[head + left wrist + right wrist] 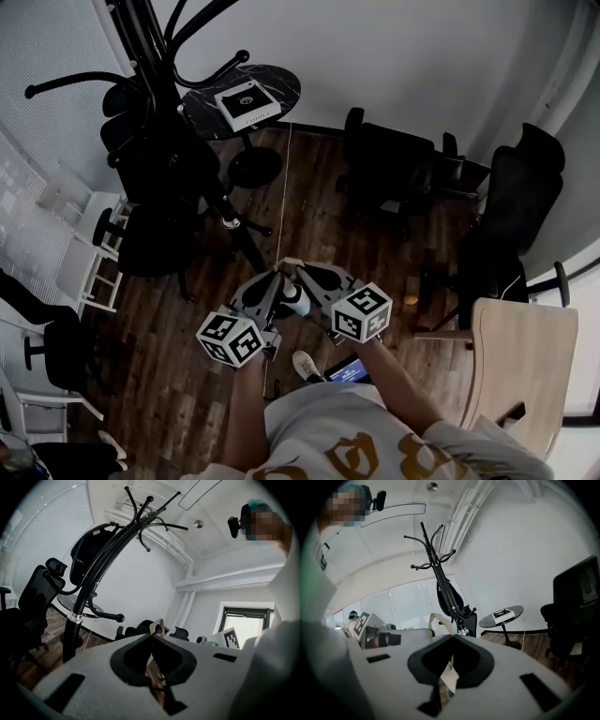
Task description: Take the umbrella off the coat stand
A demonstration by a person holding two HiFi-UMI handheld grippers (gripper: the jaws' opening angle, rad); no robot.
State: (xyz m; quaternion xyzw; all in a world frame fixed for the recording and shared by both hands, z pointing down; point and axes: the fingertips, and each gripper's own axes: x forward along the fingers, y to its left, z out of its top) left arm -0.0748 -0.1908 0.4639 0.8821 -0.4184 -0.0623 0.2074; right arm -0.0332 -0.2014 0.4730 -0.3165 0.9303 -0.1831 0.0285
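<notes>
The coat stand (159, 84) rises well beyond the far left corner of the pale desk (525, 347), and a dark bundle, likely the umbrella (458, 599), hangs tight against its pole. Left gripper (277, 276) and right gripper (306, 272) sit nose to nose off the desk's left edge, each with its jaws pressed together on nothing. Smart play now: part the jaws early, reach high, then lift the umbrella clear of its hook before drawing away.

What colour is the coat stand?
Black, pole and hooks alike. The coat stand shows best in the right gripper view.
</notes>
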